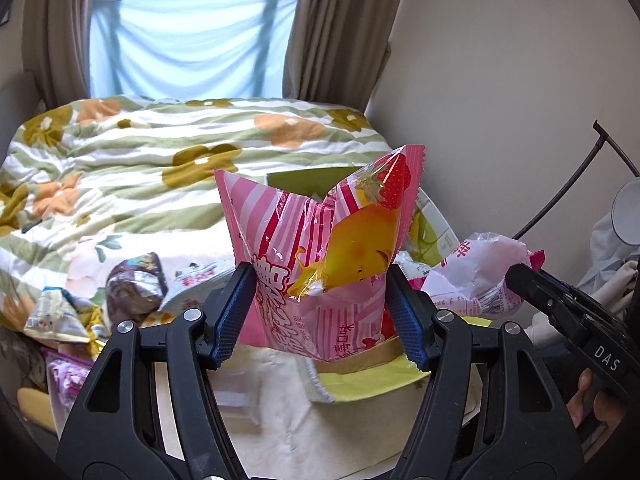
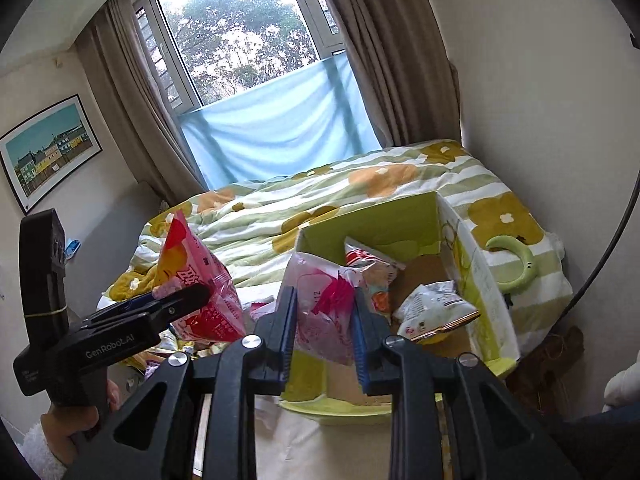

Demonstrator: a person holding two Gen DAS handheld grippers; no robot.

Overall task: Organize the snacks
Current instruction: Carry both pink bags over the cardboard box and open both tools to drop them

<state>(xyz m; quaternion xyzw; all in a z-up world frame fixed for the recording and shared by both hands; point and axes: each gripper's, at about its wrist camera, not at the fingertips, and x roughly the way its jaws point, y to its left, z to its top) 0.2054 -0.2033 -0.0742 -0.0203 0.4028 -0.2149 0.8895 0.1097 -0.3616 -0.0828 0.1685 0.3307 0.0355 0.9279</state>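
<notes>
The task looks partly done, as I judge it. The green box [image 2: 472, 276] stands on the bed [image 2: 360, 184] and already has some packets inside, among them a white packet [image 2: 434, 306] on its cardboard bottom and a red and white one [image 2: 366, 258] against the far wall. Still outside, a heap of loose snacks [image 1: 132, 292] lies on the bed to the left of the box, so several more trips seem to be left. Both grippers carry something at this moment. The left gripper [image 1: 320, 308] is clenched on a pink strawberry bag [image 1: 320, 240]; its blue pads press the lower part of the bag from both sides, and the bag stands up above the fingers, with the box partly hidden behind it. The right gripper [image 2: 324, 324] is clenched on a pale pink packet [image 2: 320, 304], which is squeezed narrow between the pads. This packet hangs in front of the near left corner of the box, not yet over the open inside. In my opinion, both bags must still be brought over the box and released.
</notes>
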